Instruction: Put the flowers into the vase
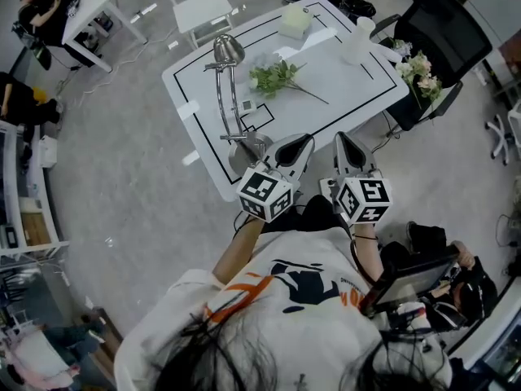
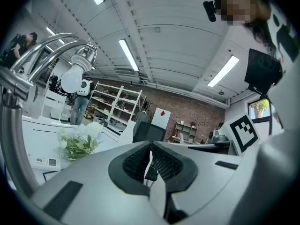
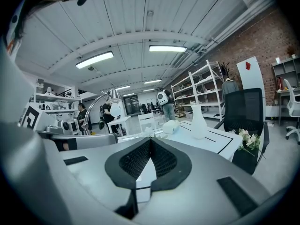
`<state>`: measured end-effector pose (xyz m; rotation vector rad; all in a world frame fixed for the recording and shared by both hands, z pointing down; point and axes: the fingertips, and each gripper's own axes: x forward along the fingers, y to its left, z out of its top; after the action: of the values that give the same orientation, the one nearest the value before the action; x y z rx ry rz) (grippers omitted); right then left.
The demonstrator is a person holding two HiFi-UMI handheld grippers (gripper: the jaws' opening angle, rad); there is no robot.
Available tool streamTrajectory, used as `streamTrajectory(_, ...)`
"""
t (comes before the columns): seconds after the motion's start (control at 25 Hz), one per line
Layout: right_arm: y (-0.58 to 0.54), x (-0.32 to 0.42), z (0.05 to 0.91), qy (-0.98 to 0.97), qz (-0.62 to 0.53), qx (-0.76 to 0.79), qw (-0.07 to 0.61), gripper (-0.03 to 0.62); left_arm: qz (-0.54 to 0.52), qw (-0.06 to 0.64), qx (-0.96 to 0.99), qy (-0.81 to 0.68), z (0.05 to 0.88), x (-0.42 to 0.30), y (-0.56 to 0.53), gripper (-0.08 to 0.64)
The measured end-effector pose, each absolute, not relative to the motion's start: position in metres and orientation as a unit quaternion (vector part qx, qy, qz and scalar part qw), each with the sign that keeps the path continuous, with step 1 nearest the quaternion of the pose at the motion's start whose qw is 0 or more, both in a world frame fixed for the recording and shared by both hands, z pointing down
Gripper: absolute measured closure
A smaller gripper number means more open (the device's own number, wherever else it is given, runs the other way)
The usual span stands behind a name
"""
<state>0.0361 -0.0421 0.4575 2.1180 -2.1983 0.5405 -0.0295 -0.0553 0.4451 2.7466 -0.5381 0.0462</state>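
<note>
— Why do we hover at the table's [image 1: 350,86] near edge?
— Our left gripper [image 1: 304,143] and right gripper [image 1: 342,142] are both closed and empty; nothing's picked up yet. The flowers [image 1: 277,77] lie mid-table, upper centre; the vase [image 1: 356,44] stands upper right.
— Room?
— Bare tabletop ahead, though the lamp [image 1: 229,50] crowds our left. A second bunch [image 1: 419,70] seems to sit on the chair [image 1: 444,23].

Lamp [image 1: 229,51] is seen as glossy chromed metal; counter [image 1: 350,88] as smooth matt white; left tool [image 2: 151,146] and right tool [image 3: 150,142] as matt grey plastic, with ribbed black pads [image 2: 138,162].
</note>
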Motion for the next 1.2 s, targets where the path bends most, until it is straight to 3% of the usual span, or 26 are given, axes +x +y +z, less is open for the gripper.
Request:
streamTrajectory(0.8,-0.099,0.037,0.473,-0.737,0.173,0.652,0.046,0.578,0.027,0.159,0.966,-0.200,0.456,-0.015,-0.098,0.551)
streamTrajectory(1.2,-0.172,0.039,0.502,-0.793,0.170,0.578,0.096,0.578,0.035,0.175,0.951,-0.254,0.473,-0.005,-0.146,0.551)
